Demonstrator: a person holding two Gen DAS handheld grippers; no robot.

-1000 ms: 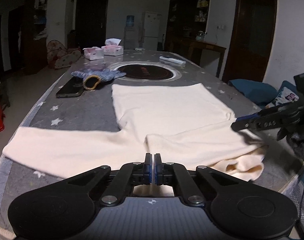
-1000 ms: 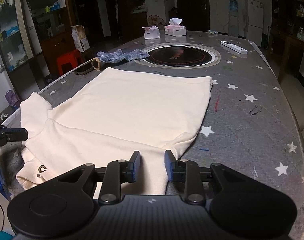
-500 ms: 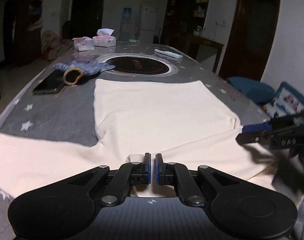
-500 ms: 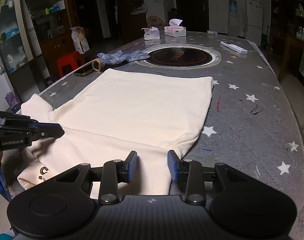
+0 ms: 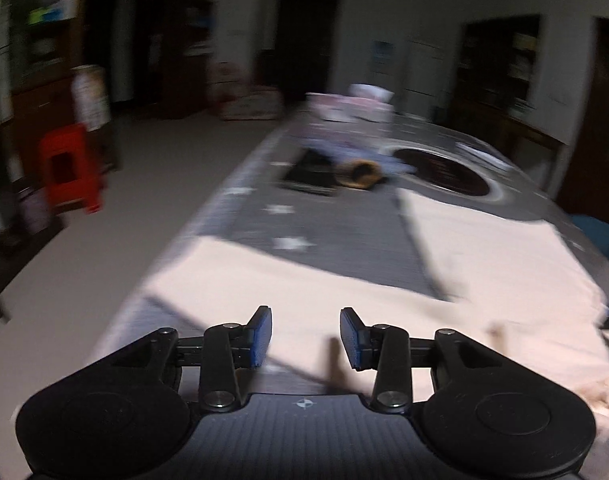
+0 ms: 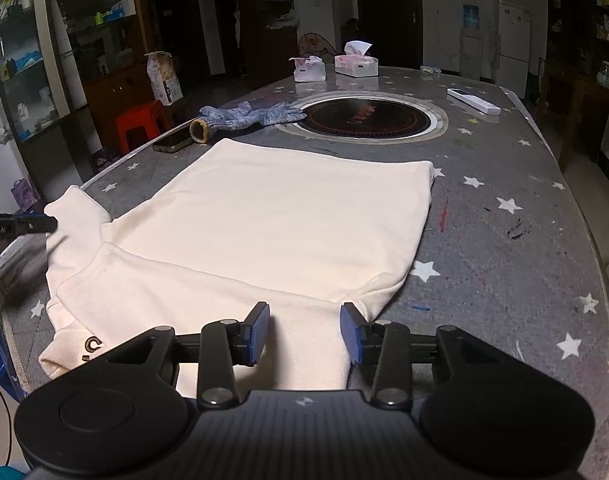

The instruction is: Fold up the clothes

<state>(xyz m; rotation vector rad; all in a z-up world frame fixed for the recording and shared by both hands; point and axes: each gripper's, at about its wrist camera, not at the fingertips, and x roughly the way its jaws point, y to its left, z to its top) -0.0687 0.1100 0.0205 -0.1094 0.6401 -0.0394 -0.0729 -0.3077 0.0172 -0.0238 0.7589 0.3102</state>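
Hovering over the near hem of the cream sweatshirt, right gripper with jaws spread wide and nothing between the blue pads; only the folded-in right sleeve directly under the gap, running from the right shoulder toward the near left. Spreading equally wide and just as empty, left gripper, poised over the outstretched left sleeve near the table's left edge, in a heavily blurred view. Lying flat on the star-patterned table, the sweatshirt body, long axis running from the near edge away toward the round inset hob, bottom hem far, collar end near. Sticking out sideways to the left, that 1 unfolded sleeve, long axis crossing the body's axis, cuff end out of sight in the left view and bunched at the far left in the right view. Sitting much nearer to that sleeve: the left gripper, tip visible at the left border of the right view. Judging from this, probably next: pinching the left sleeve and carrying it rightward across the body. Beyond the garment, well apart: blue knit gloves, a phone, 2 tissue boxes, a remote.
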